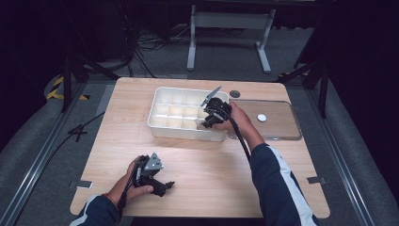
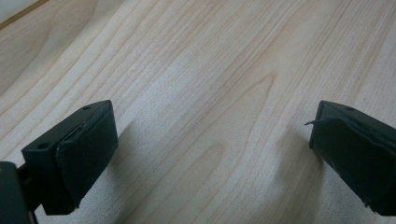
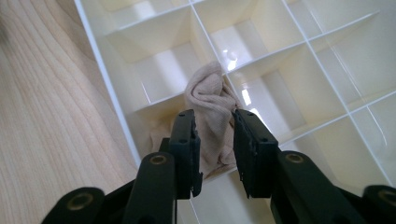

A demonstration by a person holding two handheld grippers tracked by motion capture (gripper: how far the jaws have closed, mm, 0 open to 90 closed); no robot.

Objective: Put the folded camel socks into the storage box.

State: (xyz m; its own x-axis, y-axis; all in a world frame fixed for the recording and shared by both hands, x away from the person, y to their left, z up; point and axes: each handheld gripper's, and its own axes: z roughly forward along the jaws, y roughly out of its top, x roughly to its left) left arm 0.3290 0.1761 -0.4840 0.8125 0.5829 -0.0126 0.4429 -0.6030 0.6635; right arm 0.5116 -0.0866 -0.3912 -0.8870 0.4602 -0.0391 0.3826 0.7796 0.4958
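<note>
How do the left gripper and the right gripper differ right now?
The left gripper has its jaws wide apart with nothing between them, just bare wooden table; the right gripper has its jaws close together on a beige cloth. The left gripper sits low at the table's near edge; the right gripper is over the white divided tray. Both have black jaws and are hand-held.

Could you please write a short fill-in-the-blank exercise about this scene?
1. The right gripper holds a beige ____ between its fingers.
2. The white divided box stands on a ____ table.
3. The left gripper has its fingers ____, with nothing between them.

Missing words: cloth; wooden; open
</note>
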